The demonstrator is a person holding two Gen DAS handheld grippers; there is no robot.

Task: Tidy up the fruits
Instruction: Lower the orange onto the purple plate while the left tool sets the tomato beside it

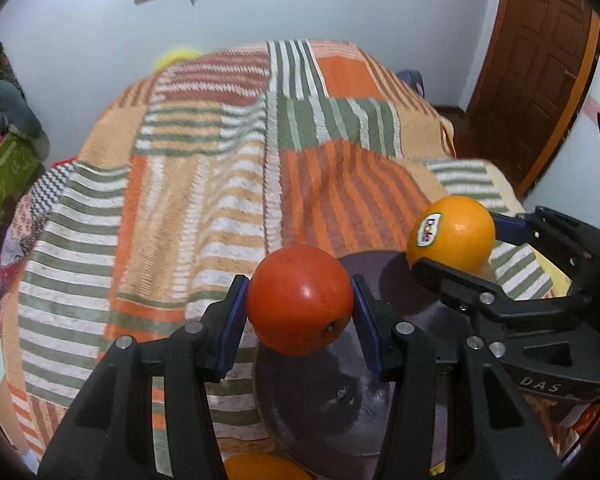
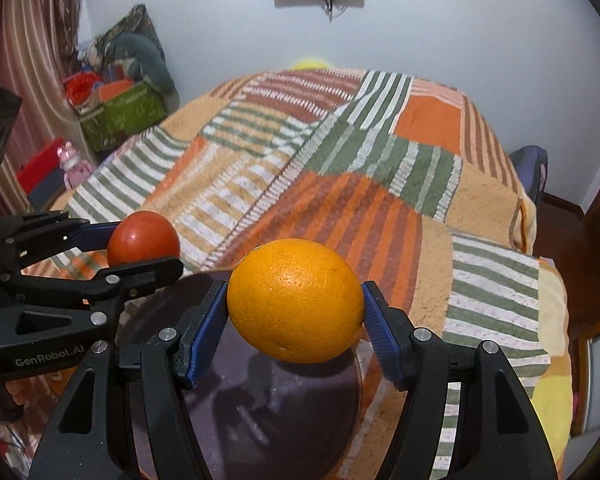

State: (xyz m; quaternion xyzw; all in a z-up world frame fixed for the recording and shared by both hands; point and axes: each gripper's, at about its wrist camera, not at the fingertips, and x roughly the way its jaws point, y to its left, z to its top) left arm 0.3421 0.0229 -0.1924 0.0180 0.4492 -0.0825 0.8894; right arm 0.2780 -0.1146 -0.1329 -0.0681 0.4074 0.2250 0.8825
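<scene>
My left gripper (image 1: pixel 300 300) is shut on a red tomato (image 1: pixel 300 298) and holds it above a dark purple plate (image 1: pixel 320 412). My right gripper (image 2: pixel 296 308) is shut on an orange (image 2: pixel 296 300) with a Dole sticker and holds it over the same plate (image 2: pixel 260 412). In the left wrist view the orange (image 1: pixel 452 232) and the right gripper (image 1: pixel 472 252) show at the right. In the right wrist view the tomato (image 2: pixel 144 238) and the left gripper (image 2: pixel 132 244) show at the left. Another orange fruit (image 1: pixel 260 467) peeks in at the bottom edge, beside the plate.
The plate lies on a bed with an orange, green and white striped blanket (image 1: pixel 220 184). A green box of clutter (image 2: pixel 120 114) and a pink toy (image 2: pixel 74 166) stand at the left wall. A wooden door (image 1: pixel 540 68) is at the right.
</scene>
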